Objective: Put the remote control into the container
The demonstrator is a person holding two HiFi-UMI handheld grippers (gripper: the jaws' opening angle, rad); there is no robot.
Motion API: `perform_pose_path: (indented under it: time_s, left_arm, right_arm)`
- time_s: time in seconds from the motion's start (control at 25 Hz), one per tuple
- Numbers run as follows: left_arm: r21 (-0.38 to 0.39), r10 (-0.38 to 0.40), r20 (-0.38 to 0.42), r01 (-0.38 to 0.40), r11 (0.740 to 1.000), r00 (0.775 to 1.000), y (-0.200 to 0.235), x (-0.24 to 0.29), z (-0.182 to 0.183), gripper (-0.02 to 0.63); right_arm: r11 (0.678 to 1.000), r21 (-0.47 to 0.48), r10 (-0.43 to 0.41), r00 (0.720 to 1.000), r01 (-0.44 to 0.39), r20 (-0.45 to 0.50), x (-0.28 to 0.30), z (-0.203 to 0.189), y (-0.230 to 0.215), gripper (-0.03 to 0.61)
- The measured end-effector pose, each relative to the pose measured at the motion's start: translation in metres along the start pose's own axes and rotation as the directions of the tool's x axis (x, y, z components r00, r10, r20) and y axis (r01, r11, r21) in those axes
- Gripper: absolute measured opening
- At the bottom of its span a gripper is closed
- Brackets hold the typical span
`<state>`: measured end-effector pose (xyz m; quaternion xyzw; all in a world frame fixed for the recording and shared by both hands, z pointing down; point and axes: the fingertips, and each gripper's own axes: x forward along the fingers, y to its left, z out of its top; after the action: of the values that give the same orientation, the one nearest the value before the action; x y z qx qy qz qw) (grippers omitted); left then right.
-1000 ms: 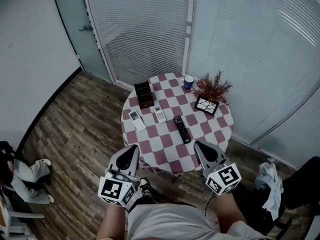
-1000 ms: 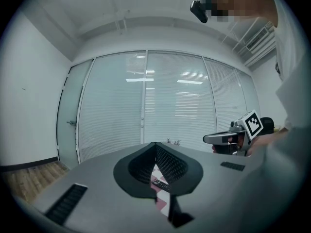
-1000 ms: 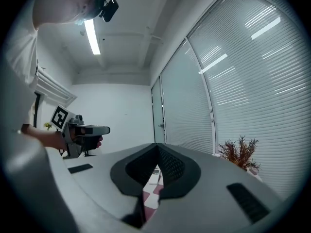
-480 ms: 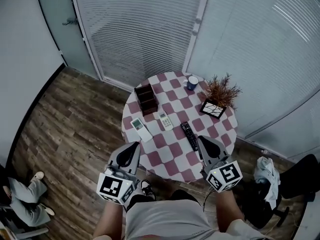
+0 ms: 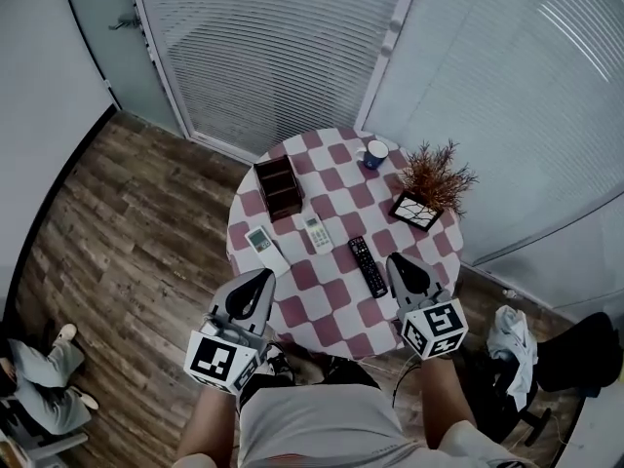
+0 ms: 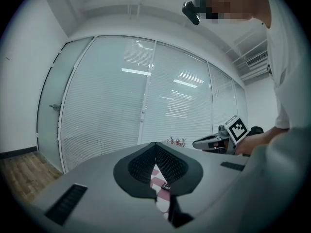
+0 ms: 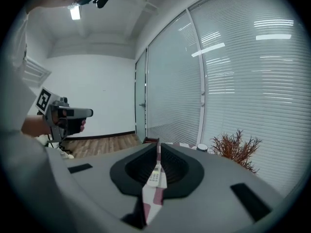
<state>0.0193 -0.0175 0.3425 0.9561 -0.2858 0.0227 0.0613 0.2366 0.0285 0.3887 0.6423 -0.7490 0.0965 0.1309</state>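
Observation:
A round table with a red-and-white checked cloth [image 5: 336, 291] carries a black remote control [image 5: 368, 265], two white remotes [image 5: 266, 243] [image 5: 315, 233] and a dark brown open container [image 5: 279, 185] at its far left. My left gripper [image 5: 261, 279] hangs shut and empty at the table's near-left edge. Just right of the black remote, my right gripper [image 5: 395, 259] is shut and empty over the near-right edge. The slit of the left gripper [image 6: 155, 144] shows the black remote [image 6: 165, 186]. A white remote [image 7: 154, 175] shows through the slit of the right gripper [image 7: 158, 142].
A blue cup [image 5: 376, 153] and a potted dry plant [image 5: 432, 178] stand at the table's far right. Glass walls with blinds [image 5: 292, 57] close off the back. The floor [image 5: 117, 232] is wooden. A seated person's legs [image 5: 29, 378] are at the far left.
Both grippers have moved forward to the table's near edge, and the right one now reaches beside the black remote. Nothing on the table has moved.

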Motion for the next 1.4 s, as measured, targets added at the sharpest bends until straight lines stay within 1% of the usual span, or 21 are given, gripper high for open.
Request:
perform_pose_path:
  time_s: [0.08, 0.12, 0.16, 0.24, 0.36, 0.44, 0.6, 0.8, 1.0, 1.24, 1.32, 1.4]
  left_arm:
    - [0.001, 0.028, -0.011, -0.028, 1.000, 1.000, -0.005, 0.005, -0.001, 0.009]
    - [0.002, 0.045, -0.017, -0.045, 0.999, 0.999, -0.006, 0.007, -0.001, 0.009]
    - [0.002, 0.061, -0.024, -0.061, 0.998, 0.998, -0.008, 0.010, -0.003, 0.009]
    - [0.003, 0.084, -0.037, -0.084, 0.996, 0.996, -0.010, 0.015, -0.008, 0.009]
    - [-0.002, 0.102, -0.062, -0.102, 0.995, 0.993, -0.014, 0.022, -0.018, 0.009]
    - [-0.012, 0.110, -0.076, -0.111, 0.994, 0.991, -0.013, 0.025, -0.026, 0.009]
    - [-0.027, 0.126, -0.101, -0.130, 0.991, 0.987, -0.008, 0.027, -0.038, 0.009]
    - [-0.039, 0.146, -0.121, -0.151, 0.988, 0.982, 0.004, 0.025, -0.046, 0.009]
    - [-0.060, 0.156, -0.142, -0.166, 0.984, 0.978, 0.013, 0.023, -0.058, 0.009]
    - [-0.068, 0.158, -0.154, -0.170, 0.983, 0.975, 0.019, 0.021, -0.065, 0.009]
    - [-0.070, 0.160, -0.157, -0.172, 0.983, 0.975, 0.019, 0.020, -0.066, 0.009]
    - [-0.070, 0.160, -0.159, -0.172, 0.983, 0.974, 0.018, 0.020, -0.066, 0.009]
  right_arm:
    - [1.000, -0.004, 0.004, 0.999, -0.004, -0.042, 0.008, -0.011, -0.013, 0.020]
    - [1.000, 0.001, 0.017, 0.997, -0.017, -0.075, 0.014, -0.019, -0.017, 0.038]
    - [0.999, 0.012, 0.035, 0.992, -0.034, -0.118, 0.021, -0.029, -0.022, 0.071]
    - [0.997, 0.045, 0.070, 0.973, -0.061, -0.222, 0.038, -0.053, -0.029, 0.128]
    - [0.995, 0.070, 0.093, 0.927, -0.072, -0.363, 0.063, -0.089, -0.037, 0.175]
    - [0.994, 0.075, 0.103, 0.890, -0.078, -0.444, 0.079, -0.112, -0.041, 0.195]
    - [0.993, 0.080, 0.114, 0.814, -0.083, -0.570, 0.109, -0.154, -0.046, 0.225]
    - [0.995, 0.081, 0.104, 0.734, -0.067, -0.671, 0.140, -0.188, -0.051, 0.268]
    - [0.995, 0.079, 0.096, 0.661, -0.055, -0.745, 0.166, -0.221, -0.053, 0.276]
    - [0.999, 0.046, 0.052, 0.568, -0.025, -0.822, 0.181, -0.256, -0.061, 0.278]
    - [0.999, 0.049, 0.052, 0.541, -0.021, -0.839, 0.182, -0.266, -0.060, 0.276]
    - [0.998, 0.060, 0.060, 0.528, -0.017, -0.847, 0.183, -0.271, -0.060, 0.276]
